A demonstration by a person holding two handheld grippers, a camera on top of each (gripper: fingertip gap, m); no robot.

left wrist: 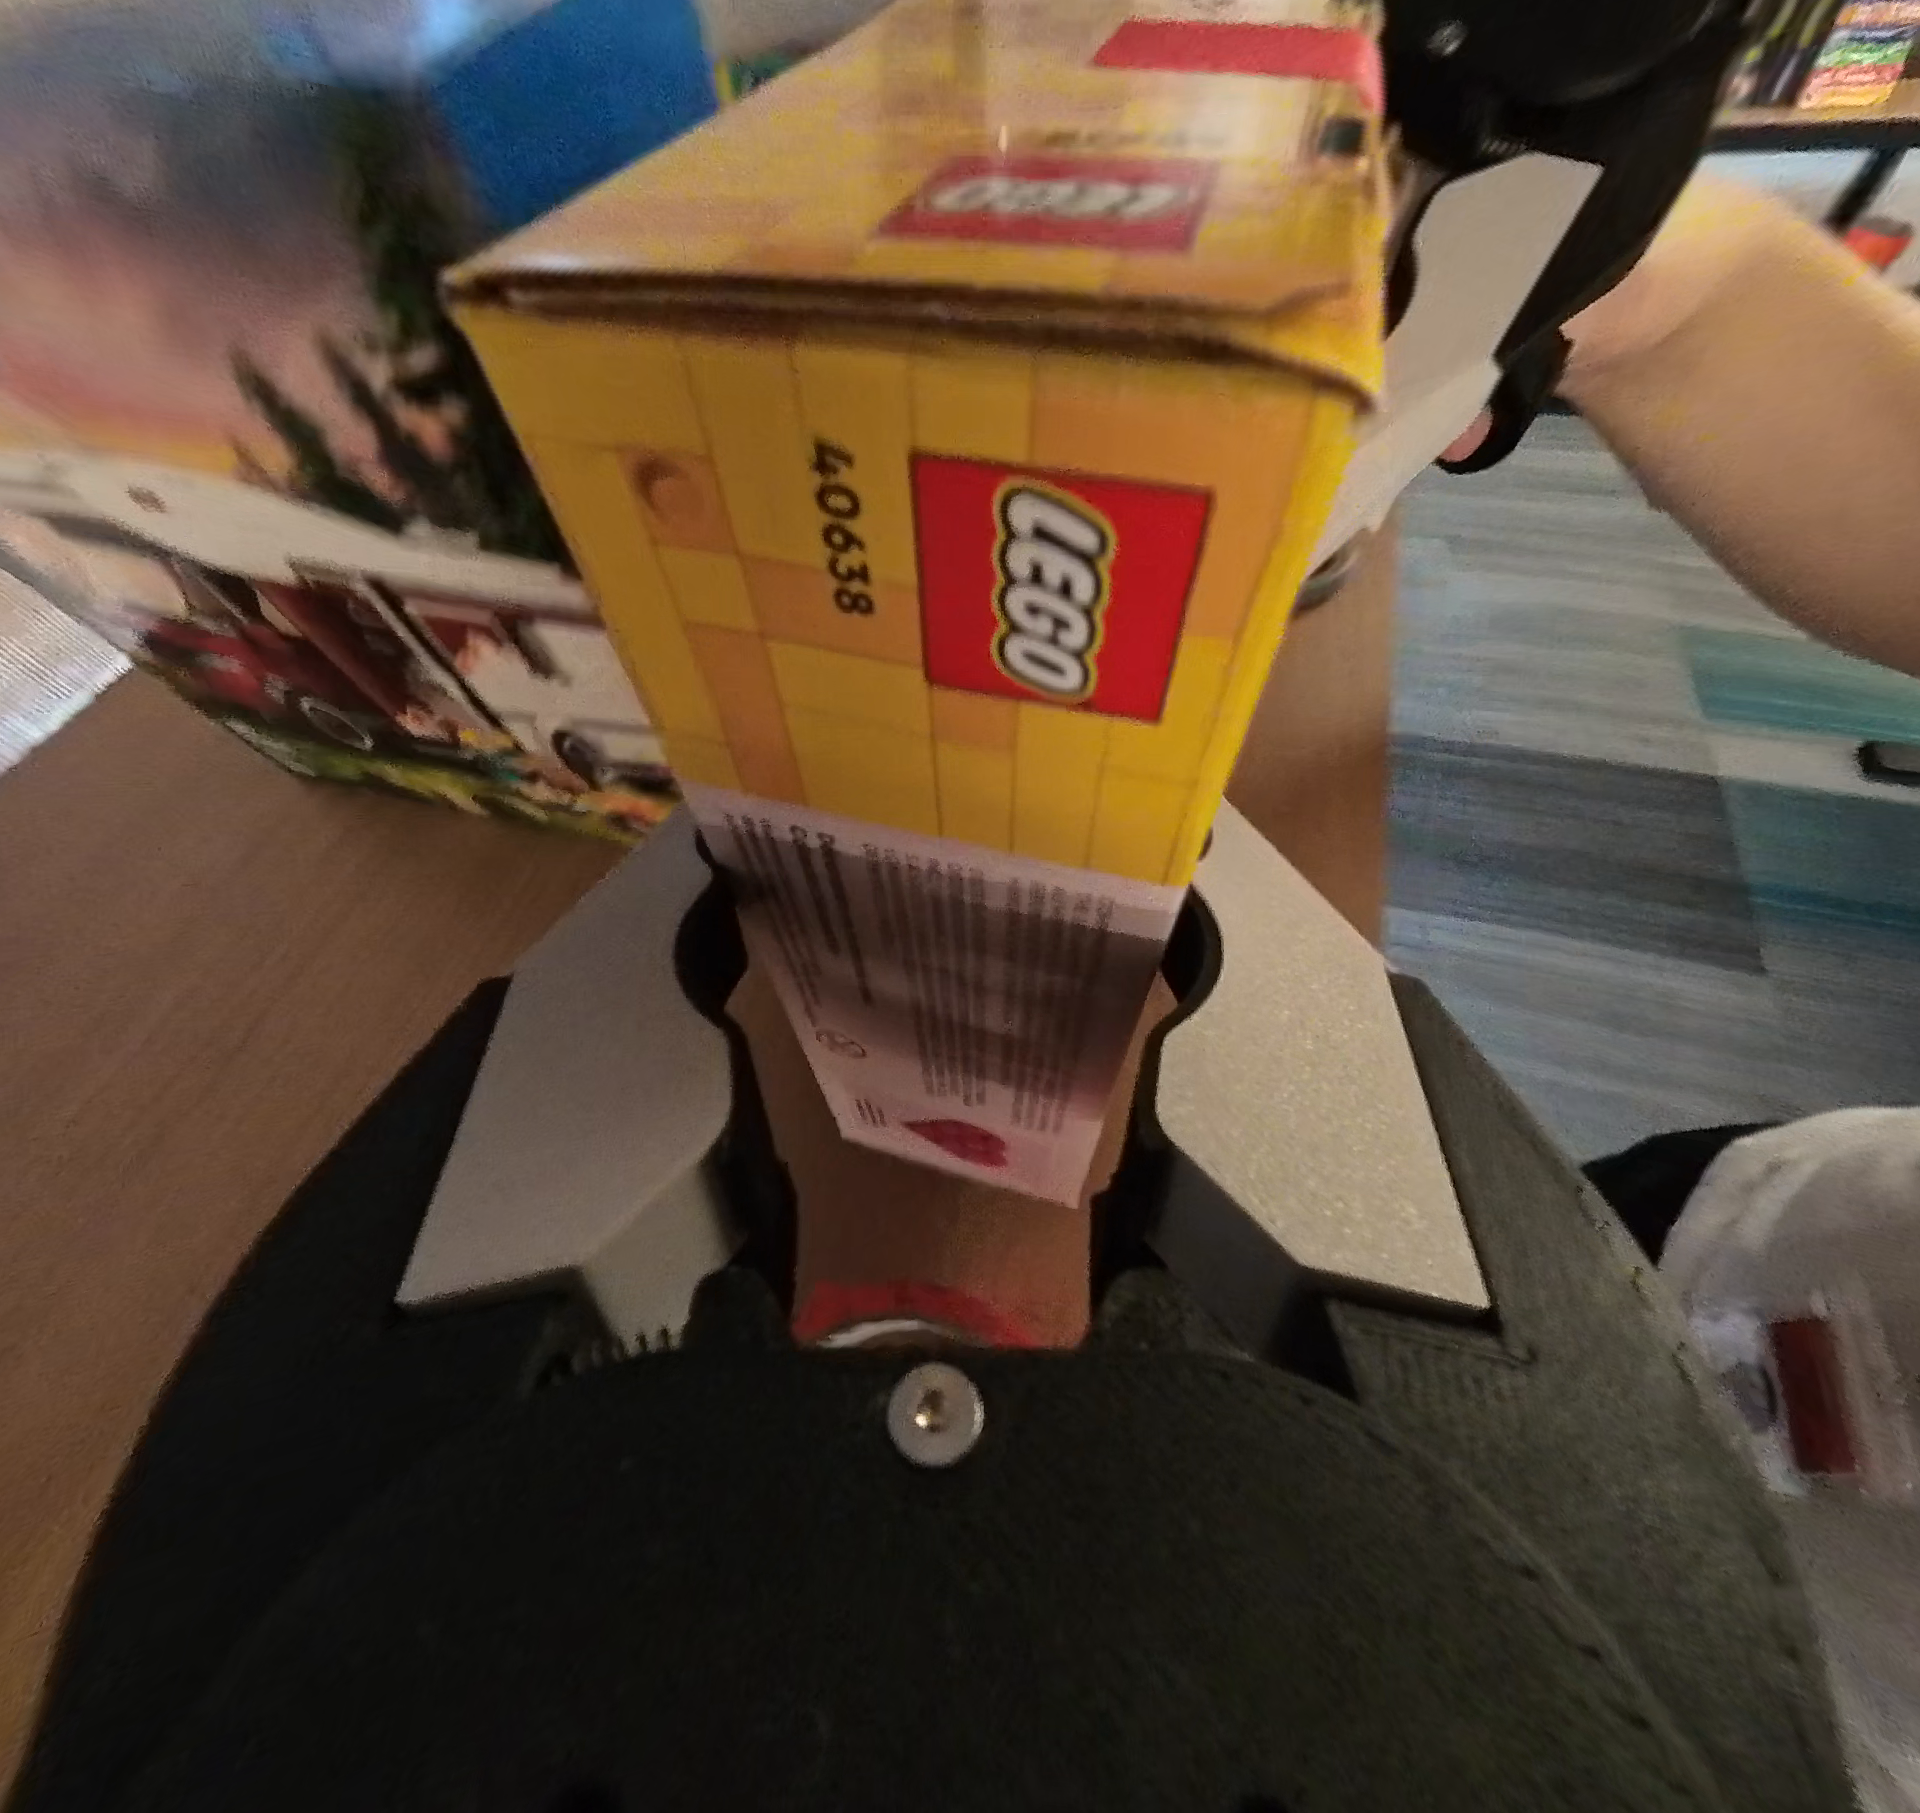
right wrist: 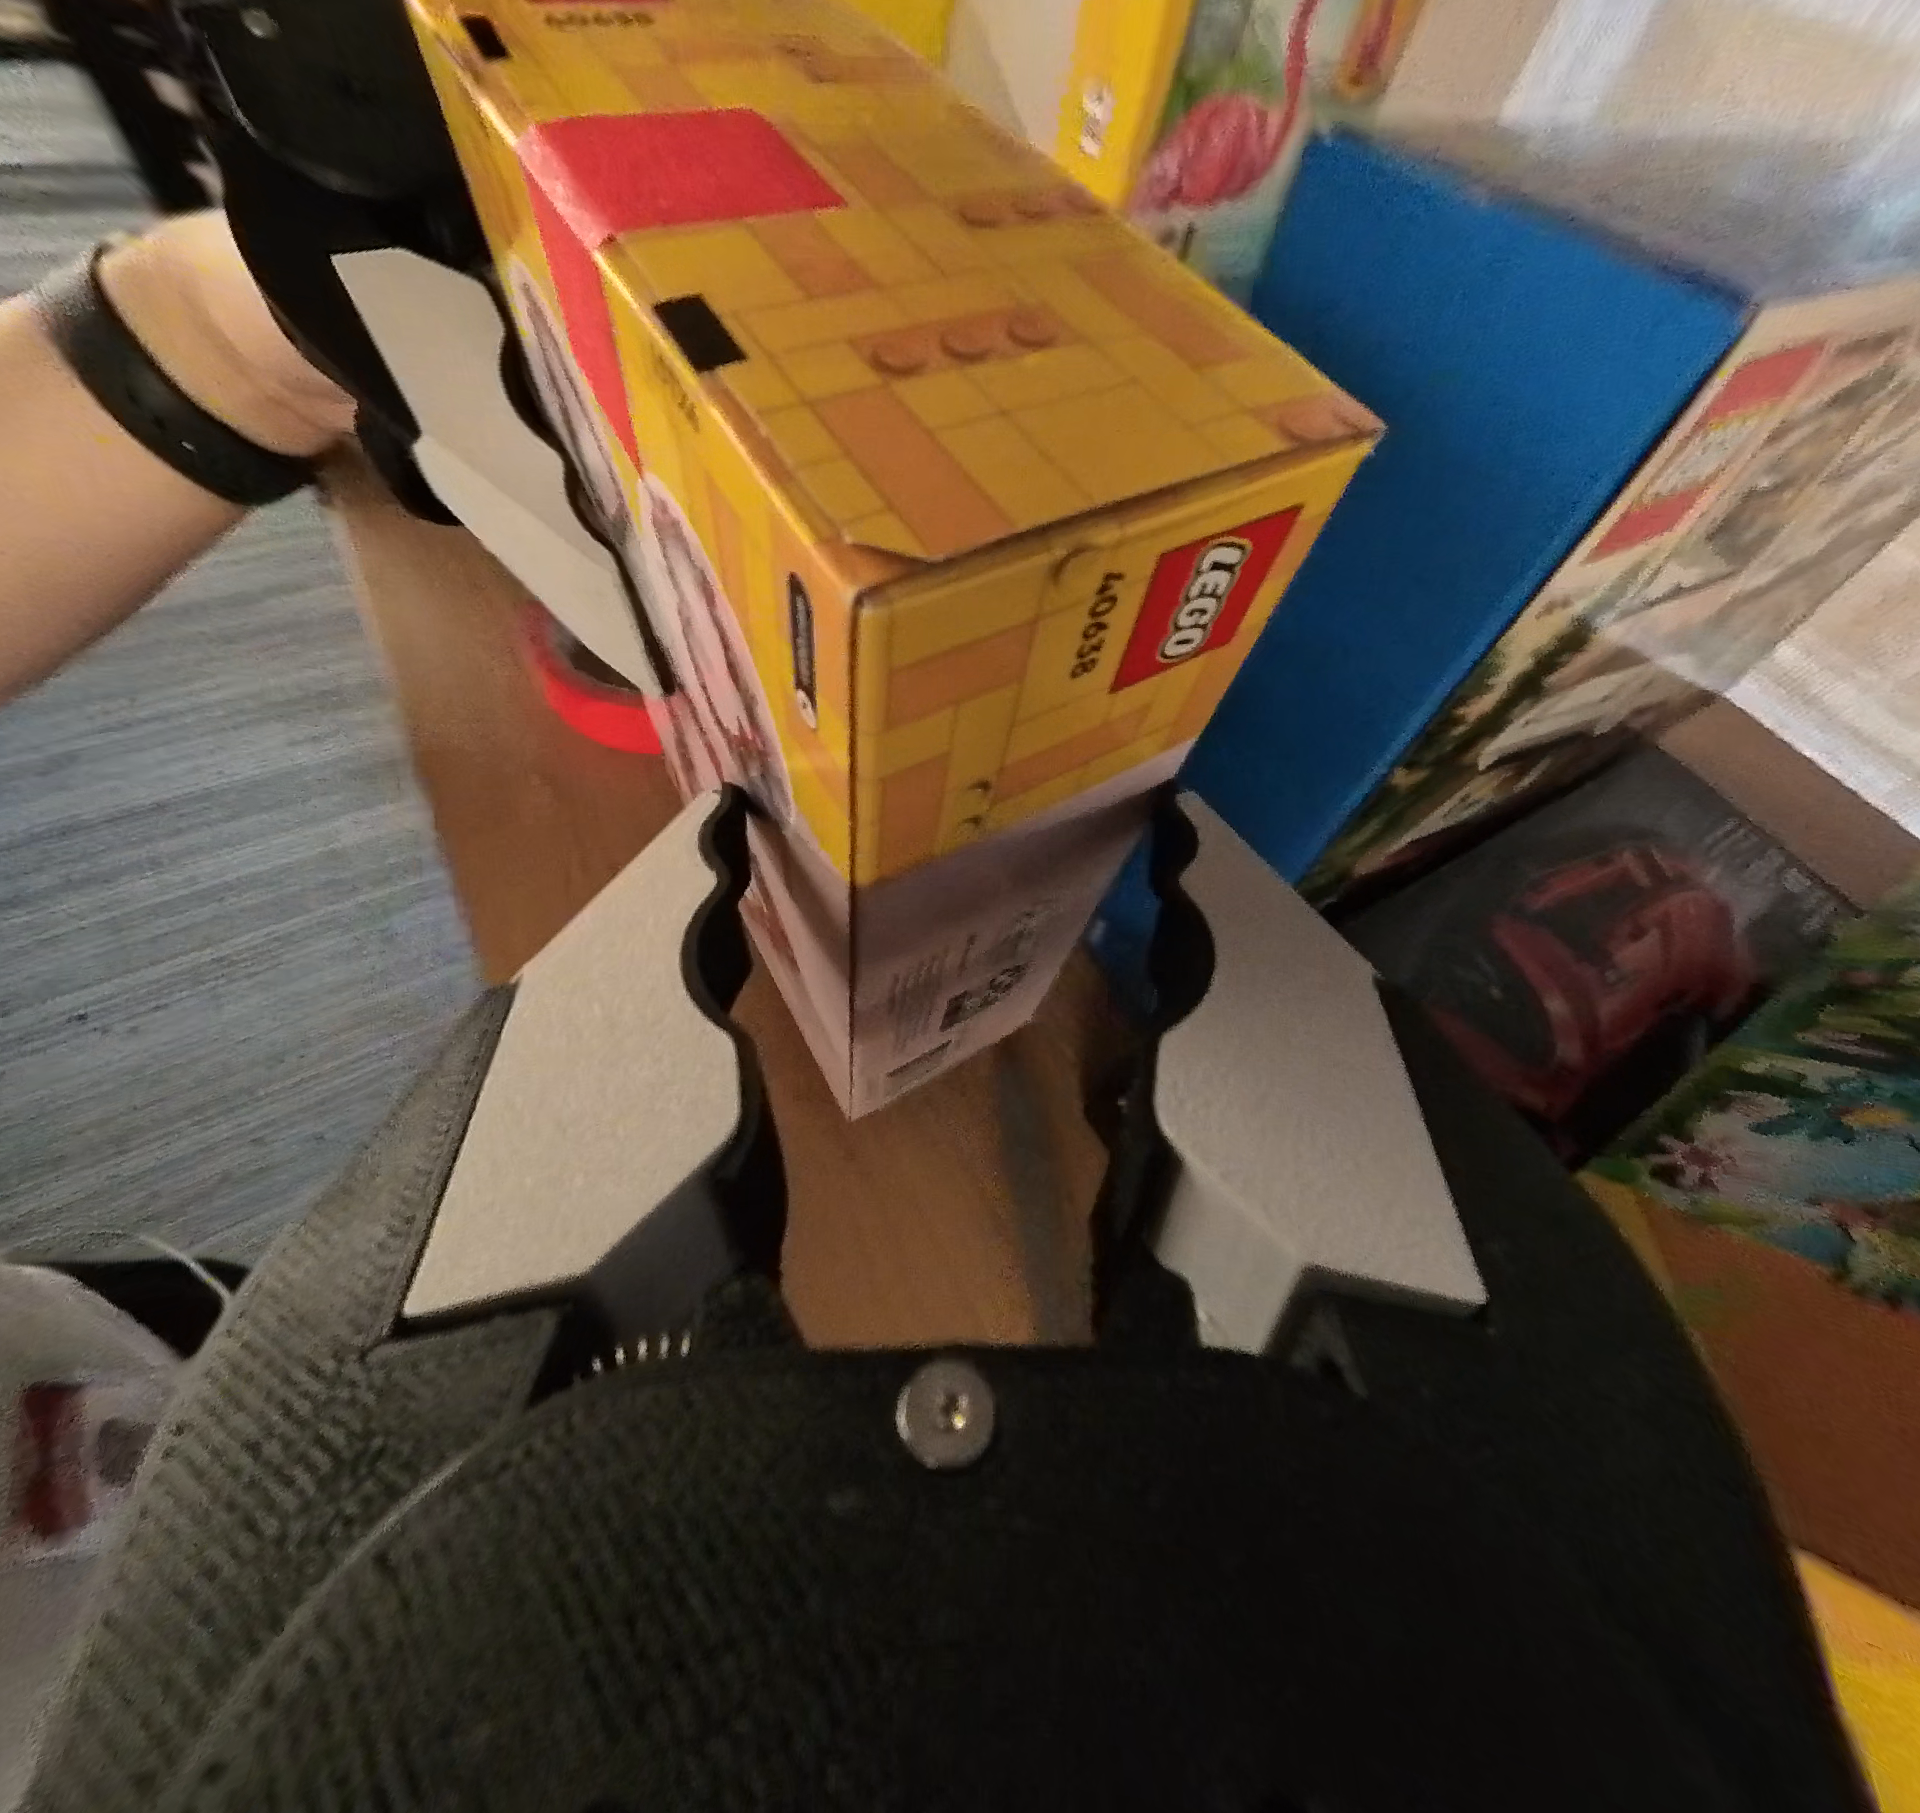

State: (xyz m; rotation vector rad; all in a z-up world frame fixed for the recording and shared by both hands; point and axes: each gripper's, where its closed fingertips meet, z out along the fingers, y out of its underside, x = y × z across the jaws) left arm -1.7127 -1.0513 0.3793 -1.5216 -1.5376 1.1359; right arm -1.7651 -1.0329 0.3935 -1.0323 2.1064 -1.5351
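Observation:
A yellow toy-brick box [left wrist: 727,568] with red logo patches is held in the air between both grippers, above a wooden table [left wrist: 260,932]. My left gripper [left wrist: 956,890] is shut on the box's near lower end, where a white printed panel shows. My right gripper [right wrist: 951,828] is shut on the lower corner of the box [right wrist: 935,392] at its other end. The right gripper also shows in the left wrist view [left wrist: 1475,392], at the box's far right side. The left gripper shows in the right wrist view [right wrist: 499,475], against the box's left face.
A blue box [right wrist: 1455,475] and a box with a red vehicle picture [left wrist: 364,641] stand on the table behind. More picture boxes [right wrist: 1662,984] lie to the right. A red tape roll [right wrist: 592,703] lies under the held box. A person's forearm [left wrist: 1714,413] reaches in. Grey-blue carpet [right wrist: 208,776] lies beside the table.

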